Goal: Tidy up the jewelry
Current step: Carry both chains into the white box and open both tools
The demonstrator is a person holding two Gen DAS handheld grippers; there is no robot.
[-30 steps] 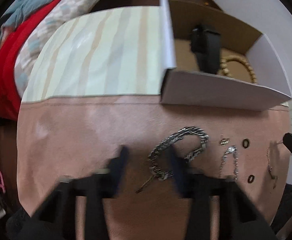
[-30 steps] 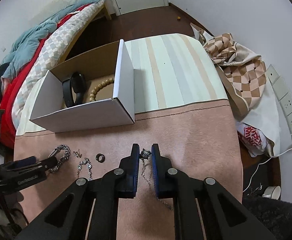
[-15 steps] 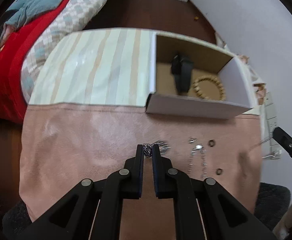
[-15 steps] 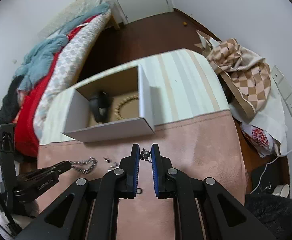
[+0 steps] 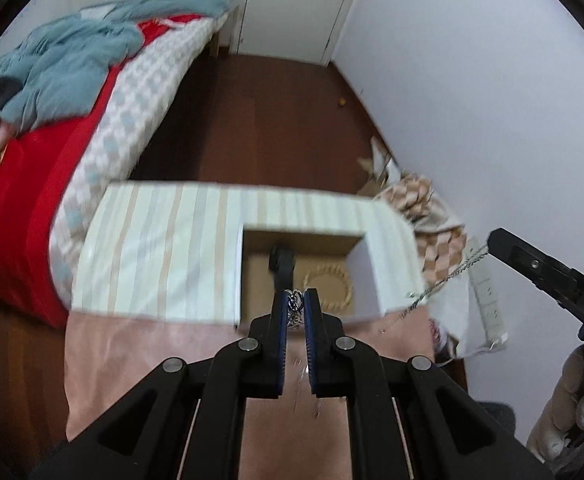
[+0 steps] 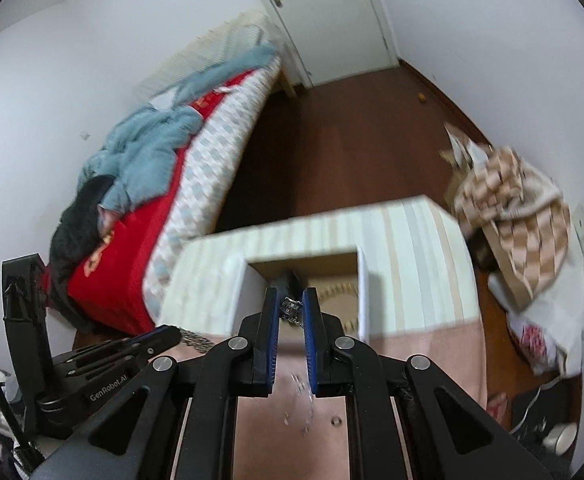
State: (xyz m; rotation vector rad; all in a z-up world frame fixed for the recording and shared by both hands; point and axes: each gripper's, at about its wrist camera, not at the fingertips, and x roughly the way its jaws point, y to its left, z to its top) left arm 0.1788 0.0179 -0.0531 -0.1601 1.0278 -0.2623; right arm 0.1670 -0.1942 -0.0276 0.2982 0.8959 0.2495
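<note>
Right wrist view reads "GenRobot.AI" on the left hand-held gripper point(image 6: 172, 334), which pinches a silver curb-chain bracelet point(image 6: 196, 339). The right hand-held gripper point(image 6: 292, 308) pinches a thin silver necklace point(image 5: 443, 280) at its clasp, chain dangling. Both hang above the open cardboard box point(image 5: 371, 280) holding a beaded bracelet point(image 5: 327, 284) and a black band point(image 5: 282, 264). The bench point(image 5: 152, 260) has striped and pink covers. A bed point(image 6: 140, 184) stands on the dark wood floor point(image 6: 331, 152).
</note>
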